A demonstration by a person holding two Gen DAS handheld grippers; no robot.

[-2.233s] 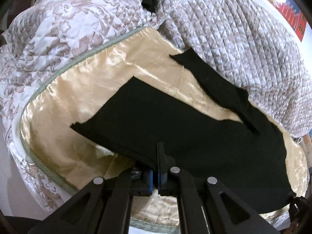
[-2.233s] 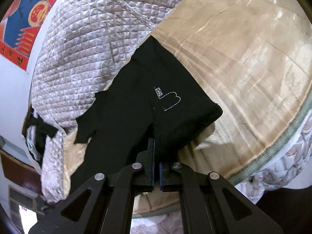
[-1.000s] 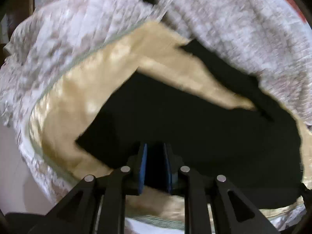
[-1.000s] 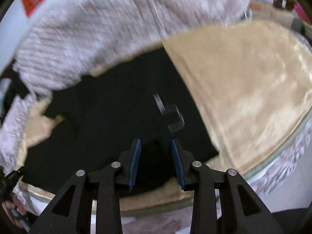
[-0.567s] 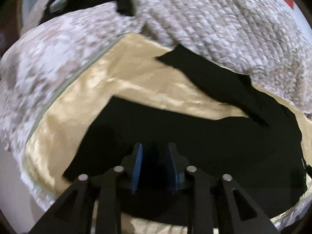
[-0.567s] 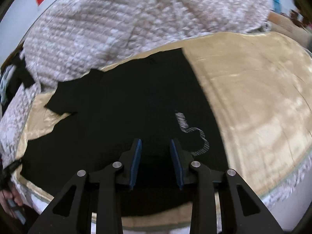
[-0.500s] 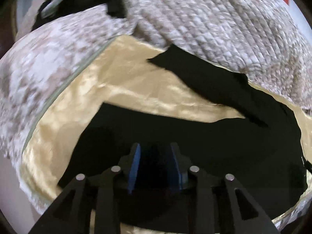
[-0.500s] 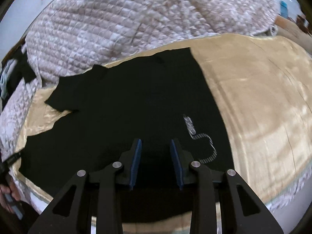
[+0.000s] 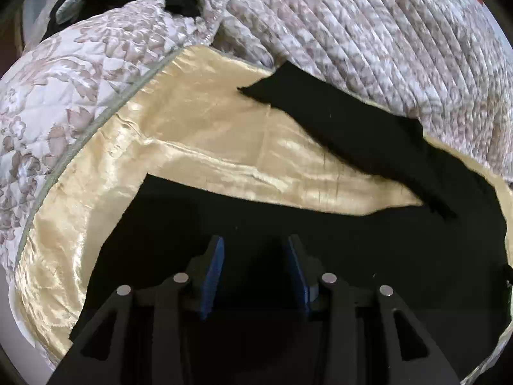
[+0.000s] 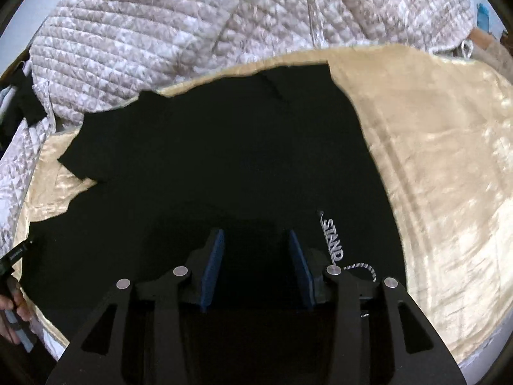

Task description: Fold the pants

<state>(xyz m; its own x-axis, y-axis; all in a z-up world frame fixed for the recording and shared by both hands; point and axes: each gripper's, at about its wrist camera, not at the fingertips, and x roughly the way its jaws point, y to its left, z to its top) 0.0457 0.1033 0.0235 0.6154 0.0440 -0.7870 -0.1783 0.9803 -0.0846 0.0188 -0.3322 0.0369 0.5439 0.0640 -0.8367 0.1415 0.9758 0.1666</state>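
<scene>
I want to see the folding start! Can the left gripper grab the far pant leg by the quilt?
Probably yes. The left gripper is open, and only flat gold sheet lies before the far pant leg.

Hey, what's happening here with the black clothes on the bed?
A person with a handheld gripper in each hand is folding black pants spread on a gold satin sheet. Both the left gripper and the right gripper are open and hold nothing, poised low above the fabric. The two legs lie apart in a V, the far one up against a quilted comforter. White lettering marks the fabric beside the right gripper. No fold is visible yet.
</scene>
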